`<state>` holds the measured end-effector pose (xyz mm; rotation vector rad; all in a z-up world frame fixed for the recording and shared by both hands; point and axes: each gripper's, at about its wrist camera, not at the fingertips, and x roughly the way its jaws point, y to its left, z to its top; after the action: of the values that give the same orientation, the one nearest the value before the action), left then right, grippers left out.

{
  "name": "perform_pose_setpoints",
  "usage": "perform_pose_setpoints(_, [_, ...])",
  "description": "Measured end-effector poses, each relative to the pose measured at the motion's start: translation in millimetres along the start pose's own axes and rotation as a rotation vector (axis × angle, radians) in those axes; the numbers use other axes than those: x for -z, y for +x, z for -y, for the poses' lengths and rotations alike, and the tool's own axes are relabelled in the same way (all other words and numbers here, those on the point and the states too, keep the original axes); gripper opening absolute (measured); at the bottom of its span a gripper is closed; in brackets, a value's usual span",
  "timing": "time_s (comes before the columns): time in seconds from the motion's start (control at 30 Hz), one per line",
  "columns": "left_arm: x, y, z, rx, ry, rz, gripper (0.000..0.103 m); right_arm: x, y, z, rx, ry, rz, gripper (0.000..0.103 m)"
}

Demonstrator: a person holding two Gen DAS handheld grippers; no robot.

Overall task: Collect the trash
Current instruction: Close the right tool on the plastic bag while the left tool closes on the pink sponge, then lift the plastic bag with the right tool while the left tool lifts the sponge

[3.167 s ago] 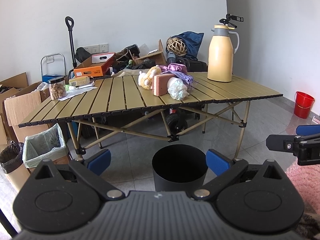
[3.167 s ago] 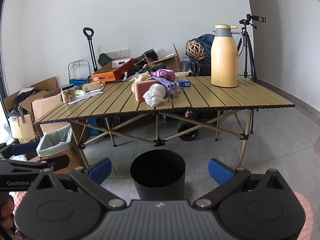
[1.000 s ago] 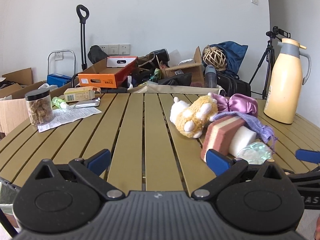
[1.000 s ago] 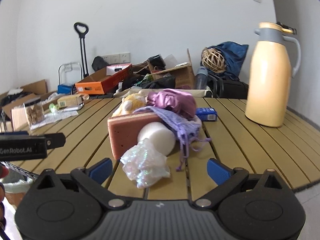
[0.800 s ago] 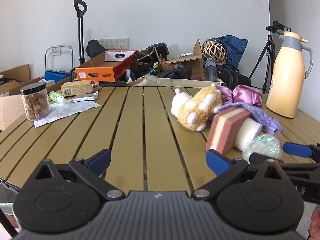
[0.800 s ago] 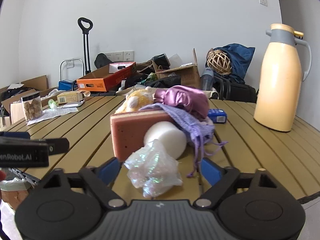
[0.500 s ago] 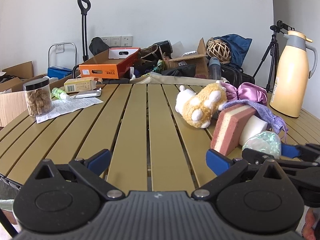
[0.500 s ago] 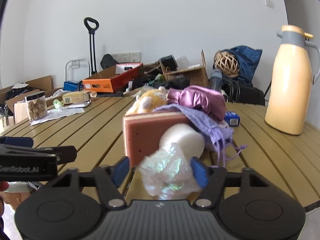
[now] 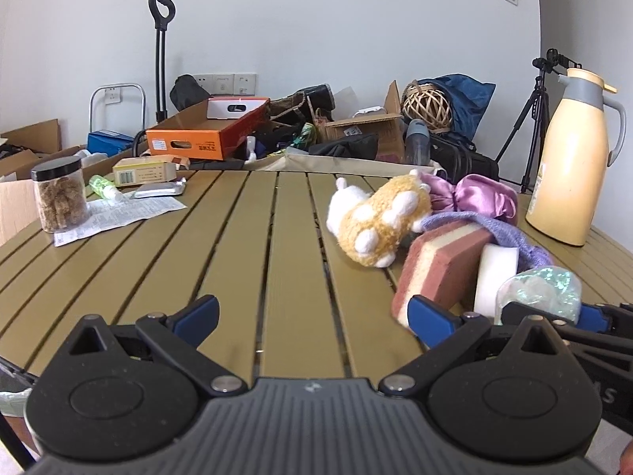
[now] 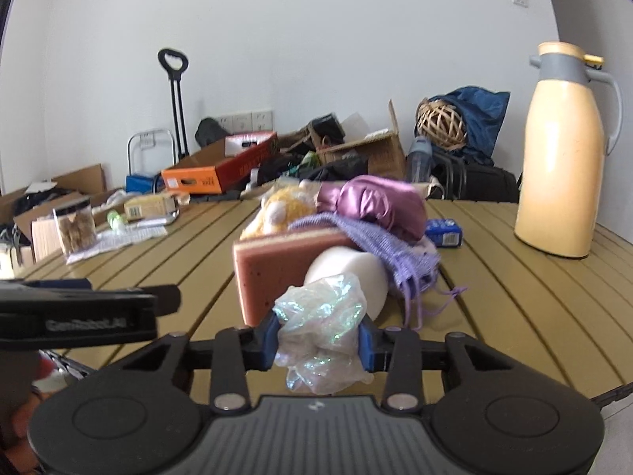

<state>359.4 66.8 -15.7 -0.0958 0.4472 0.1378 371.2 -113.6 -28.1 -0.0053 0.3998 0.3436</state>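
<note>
Since half a second ago the right hand-held gripper (image 10: 319,338) has narrowed onto the crumpled plastic wrap (image 10: 322,328) at the table (image 9: 237,237) edge, beside the sponge (image 10: 277,273). The grasp looks made; next, lift clear. The left hand-held gripper (image 9: 312,314) hangs wide, holding nothing.

The worktop (image 9: 237,245) is a slatted, olive-brown folding surface. At its far left a jar (image 9: 60,194) of brown bits stands on a printed paper sheet (image 9: 118,213), with a small green bottle (image 9: 103,188), a silver packet (image 9: 158,190) and a yellow carton (image 9: 144,172) close by. Toward the right lie a plush toy (image 9: 379,217), a pink sponge (image 9: 439,261), a white foam block (image 9: 496,273), a purple cloth (image 10: 379,202) and a small blue pack (image 10: 444,232). A cream jug (image 9: 569,162) stands upright at the far right.
</note>
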Motion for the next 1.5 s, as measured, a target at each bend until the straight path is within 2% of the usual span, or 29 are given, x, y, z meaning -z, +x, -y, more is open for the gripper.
perform_pose_setpoints(0.23, [-4,8,23,0.051,-0.005,0.002,0.103,-5,-21,18,0.016,0.041,0.055,0.037])
perform_pose_setpoints(0.4, [-5,16,47,0.045,0.028,0.044,0.103,-6,-36,34,0.049,0.061,0.089,0.037])
perform_pose_setpoints(0.53, [-8,29,57,0.034,0.041,0.060,0.103,-3,-40,49,0.076,0.083,0.083,0.037])
perform_pose_setpoints(0.73, [-11,45,64,0.068,0.052,0.060,0.100,3,-45,64,0.114,0.099,0.070,0.037])
perform_pose_setpoints(0.83, [-11,50,69,0.078,0.068,0.059,0.095,5,-46,72,0.137,0.117,0.066,0.037])
perform_pose_setpoints(0.93, [-12,56,73,0.090,0.074,0.047,0.085,8,-44,81,0.163,0.133,0.054,0.037])
perform_pose_setpoints(1.03, [-12,61,77,0.104,0.082,0.035,0.071,11,-41,89,0.183,0.153,0.043,0.037])
perform_pose_setpoints(1.07, [-12,62,77,0.109,0.083,0.033,0.064,12,-40,91,0.190,0.157,0.041,0.037])
perform_pose_setpoints(1.5, [-8,51,78,0.117,0.099,0.048,0.050,16,-35,91,0.202,0.167,0.022,0.038])
